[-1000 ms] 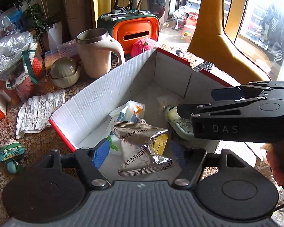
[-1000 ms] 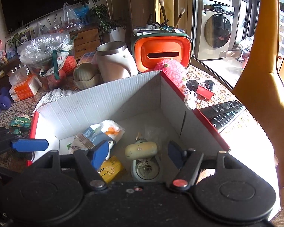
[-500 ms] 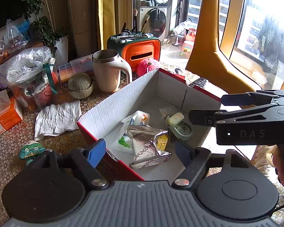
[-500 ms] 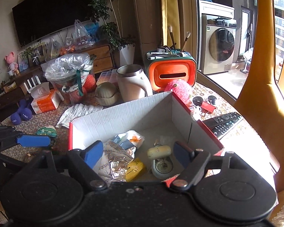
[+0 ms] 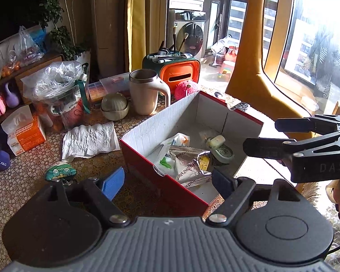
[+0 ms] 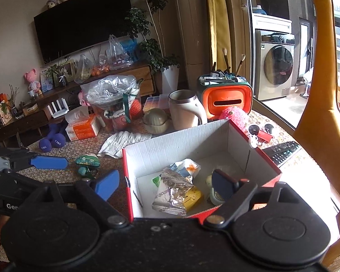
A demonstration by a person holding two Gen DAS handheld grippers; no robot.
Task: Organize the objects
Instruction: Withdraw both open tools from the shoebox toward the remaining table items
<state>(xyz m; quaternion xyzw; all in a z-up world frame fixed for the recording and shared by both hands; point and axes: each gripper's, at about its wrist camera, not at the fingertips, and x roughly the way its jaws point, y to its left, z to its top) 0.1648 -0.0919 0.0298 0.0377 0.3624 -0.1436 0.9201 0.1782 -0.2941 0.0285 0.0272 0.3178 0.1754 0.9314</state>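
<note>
A red and white cardboard box (image 5: 151, 127) (image 6: 181, 140) stands open on the patterned table. Inside lie a silver foil snack bag (image 5: 190, 163) (image 6: 172, 190), a yellow packet (image 6: 192, 198), a clear wrapper (image 5: 176, 139) and a cream round gadget (image 5: 219, 147). My left gripper (image 5: 167, 181) is open and empty, above the box's near corner. My right gripper (image 6: 165, 185) is open and empty, above the box's near edge. A small green knit pouch (image 5: 60, 172) (image 6: 88, 161) lies on the table left of the box.
Behind the box stand a beige mug (image 5: 147, 95), a round lidded bowl (image 5: 114, 106), an orange and green organizer (image 5: 179, 72) and a pink fuzzy ball (image 5: 185, 87). A crumpled white cloth (image 5: 88, 139), tissue box (image 5: 25, 133) and bagged container (image 5: 61, 97) lie left. A remote (image 6: 283, 151) lies right.
Both grippers have pulled back and up from inside the box, so the box looks smaller and more of the table shows. The box's contents have not moved.
</note>
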